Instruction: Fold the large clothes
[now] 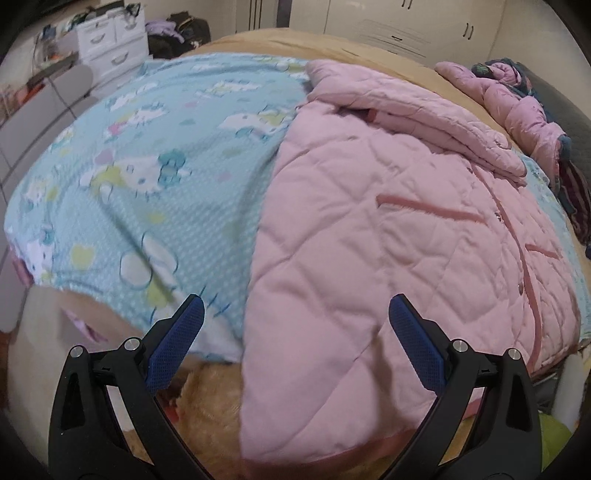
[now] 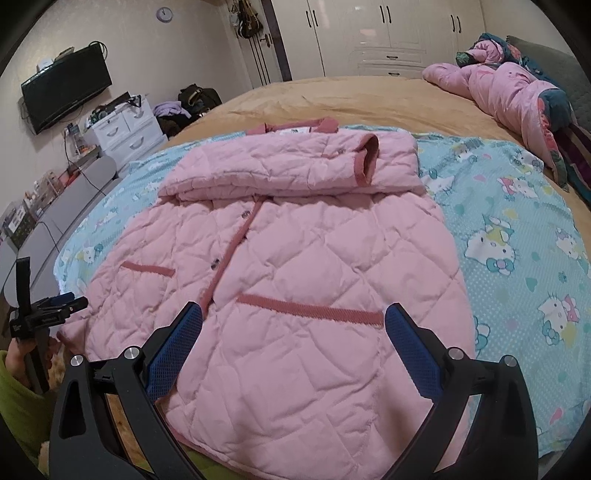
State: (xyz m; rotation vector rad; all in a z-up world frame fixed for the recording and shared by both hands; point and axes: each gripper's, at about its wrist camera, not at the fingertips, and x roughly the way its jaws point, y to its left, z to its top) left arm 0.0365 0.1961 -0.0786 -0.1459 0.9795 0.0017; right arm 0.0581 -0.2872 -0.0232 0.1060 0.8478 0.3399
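A pink quilted jacket lies flat, front up, on a blue cartoon-print sheet on the bed. Its sleeves are folded across the chest near the collar, one darker pink cuff showing. My right gripper hovers open over the jacket's hem, just below the pocket trim. My left gripper is open above the jacket's left hem edge, empty. In the right wrist view the left gripper appears at the far left, held by a hand.
A tan bedspread covers the bed. A bundled pink garment with a dark floral lining lies at the headboard side. White drawers, a wall TV and wardrobes stand beyond. A green sleeve is at lower left.
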